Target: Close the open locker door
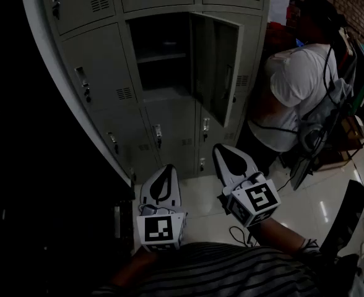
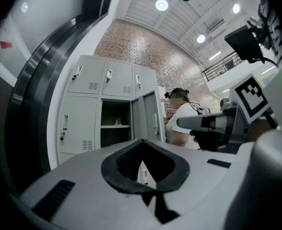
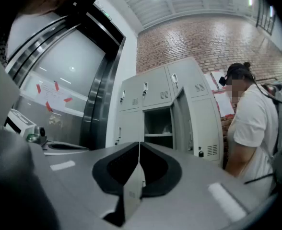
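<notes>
Open locker door hangs swung out on its hinge side, inner face showing. Compartment just left of door is exposed; task not yet started.
We hold left gripper and right gripper on our side of door, well apart from it.
Fingers of both pressed together, nothing between. We judge closed tips suit pushing the panel, no grasp needed.
Right gripper is nearer door, so likely pusher.
Person in white shirt right of door; closing swing goes away from them.
</notes>
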A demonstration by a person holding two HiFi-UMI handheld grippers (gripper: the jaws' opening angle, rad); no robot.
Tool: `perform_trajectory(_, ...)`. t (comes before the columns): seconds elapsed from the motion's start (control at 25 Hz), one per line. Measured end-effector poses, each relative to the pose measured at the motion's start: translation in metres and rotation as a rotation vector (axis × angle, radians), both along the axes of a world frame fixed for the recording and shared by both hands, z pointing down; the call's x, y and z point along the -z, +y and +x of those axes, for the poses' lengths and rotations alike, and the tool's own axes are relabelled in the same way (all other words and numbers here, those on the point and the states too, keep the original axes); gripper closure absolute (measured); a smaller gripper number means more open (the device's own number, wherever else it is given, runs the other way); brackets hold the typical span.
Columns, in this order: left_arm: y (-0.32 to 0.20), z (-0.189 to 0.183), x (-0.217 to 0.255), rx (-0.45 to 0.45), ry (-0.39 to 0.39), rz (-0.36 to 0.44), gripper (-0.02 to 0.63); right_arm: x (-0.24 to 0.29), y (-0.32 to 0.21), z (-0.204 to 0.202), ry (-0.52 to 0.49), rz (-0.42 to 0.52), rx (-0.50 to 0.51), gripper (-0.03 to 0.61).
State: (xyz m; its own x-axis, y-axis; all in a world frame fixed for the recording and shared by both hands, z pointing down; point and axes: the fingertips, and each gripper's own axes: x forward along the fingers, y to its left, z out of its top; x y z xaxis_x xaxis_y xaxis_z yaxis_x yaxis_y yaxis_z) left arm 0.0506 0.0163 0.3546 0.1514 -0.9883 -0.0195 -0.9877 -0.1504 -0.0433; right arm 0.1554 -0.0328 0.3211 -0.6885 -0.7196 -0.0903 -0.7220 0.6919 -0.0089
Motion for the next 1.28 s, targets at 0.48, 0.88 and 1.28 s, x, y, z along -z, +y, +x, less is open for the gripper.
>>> perform_trajectory(0.48,-0.172,-0.053,0.014,-0.126,0.004,0.041,0.609,0.017,-0.227,0.036,0.013,0.016,-0.333,0.342)
perform_trajectory(0.88,-0.246,-0.074,0.013,-0.223,0.03,-0.006,0.609,0.018,-0.253,0.005,0.02,0.02,-0.338,0.396)
perform_trajectory(1.28,-0.253,-0.141,0.007,-0.101,0.075,0.003,0.609,0.018,-0.201,-0.156,0.081,0.037,0.056,0.431)
